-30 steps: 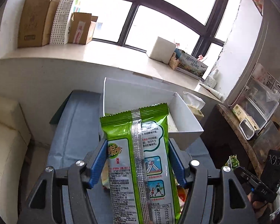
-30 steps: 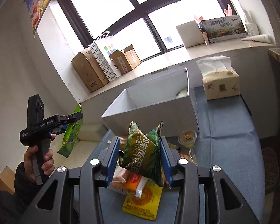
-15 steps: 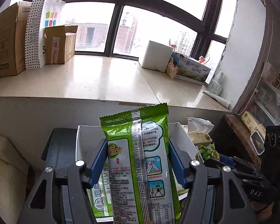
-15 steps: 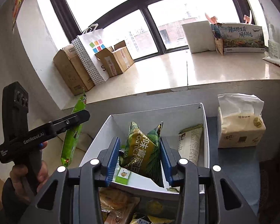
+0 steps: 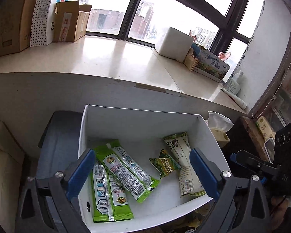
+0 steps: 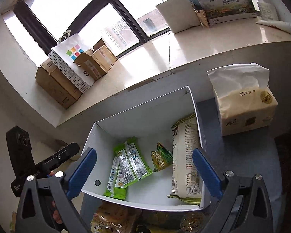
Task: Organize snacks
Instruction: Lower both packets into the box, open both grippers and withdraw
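A white box [image 5: 137, 120] stands on the blue-grey table, and both grippers hover over it. My left gripper [image 5: 142, 152] has its jaws opening wide, with nothing between the pads. Below it a long green packet [image 5: 126, 170] lies across a second green packet [image 5: 106, 198] on the box floor. My right gripper [image 6: 144, 151] is also opening and holds nothing. The small dark green garlic pack [image 6: 161, 159] lies loose in the box beside a cream packet [image 6: 184, 159]. The green packets [image 6: 132, 165] also show in the right wrist view.
A tissue pack [image 6: 244, 104] stands right of the box. Loose snacks [image 6: 114, 219] lie on the table in front of it. Behind runs a pale window sill [image 5: 110, 58] with cardboard boxes [image 6: 58, 85] and a dotted bag. A cream seat [image 5: 2, 155] is at the left.
Both grippers moved forward over the white box and opened. The long green packet left the left gripper and the garlic pack left the right one; both now lie in the box.
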`<state>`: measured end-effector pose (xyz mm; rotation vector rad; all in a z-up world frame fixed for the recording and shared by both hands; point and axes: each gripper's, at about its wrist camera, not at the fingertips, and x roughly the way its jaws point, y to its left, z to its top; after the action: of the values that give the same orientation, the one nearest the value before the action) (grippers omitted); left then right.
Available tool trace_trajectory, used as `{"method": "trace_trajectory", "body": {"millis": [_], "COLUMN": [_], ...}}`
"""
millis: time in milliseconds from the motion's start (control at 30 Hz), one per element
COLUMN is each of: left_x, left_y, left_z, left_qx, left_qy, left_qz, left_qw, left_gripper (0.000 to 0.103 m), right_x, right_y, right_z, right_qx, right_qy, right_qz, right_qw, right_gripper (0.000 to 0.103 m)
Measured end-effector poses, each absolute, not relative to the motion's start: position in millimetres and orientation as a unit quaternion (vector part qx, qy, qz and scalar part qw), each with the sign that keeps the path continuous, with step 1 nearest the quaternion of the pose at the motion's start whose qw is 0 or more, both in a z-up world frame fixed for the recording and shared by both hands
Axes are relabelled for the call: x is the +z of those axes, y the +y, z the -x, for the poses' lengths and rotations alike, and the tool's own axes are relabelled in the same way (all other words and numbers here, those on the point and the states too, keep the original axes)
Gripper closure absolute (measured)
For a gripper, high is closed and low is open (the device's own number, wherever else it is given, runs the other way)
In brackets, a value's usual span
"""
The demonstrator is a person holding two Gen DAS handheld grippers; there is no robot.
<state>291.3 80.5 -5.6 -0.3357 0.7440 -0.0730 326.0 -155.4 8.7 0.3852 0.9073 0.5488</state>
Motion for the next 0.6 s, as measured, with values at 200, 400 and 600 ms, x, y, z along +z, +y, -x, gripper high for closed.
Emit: {"method": "trace_trajectory", "body": {"millis": [200, 400, 600], "left_x": [10, 32, 27], "left_y": [67, 45, 38], "left_z": [-264, -199, -126], "left_qx": [-0.007, -0.012, -0.032], "left_qy": [0.341, 0.299, 0.278], "left_qz": [0.098, 0.014, 0.020], "left_qw": [0.935, 0.954, 0.960], "left_gripper": [0.000, 0.000, 0.000], "right_x": [20, 37, 42], "right_y": [-149, -149, -167], "right_z": [-309, -246, -170], "right_qx": [0.273, 0.309, 0.323], "right_qy": [0.423, 0.378, 0.334], "right_qz": [-0.157, -0.117, -0.112], "right_qw": [0.850, 0.865, 0.879], "right_gripper": [0.000, 0.000, 0.000]}}
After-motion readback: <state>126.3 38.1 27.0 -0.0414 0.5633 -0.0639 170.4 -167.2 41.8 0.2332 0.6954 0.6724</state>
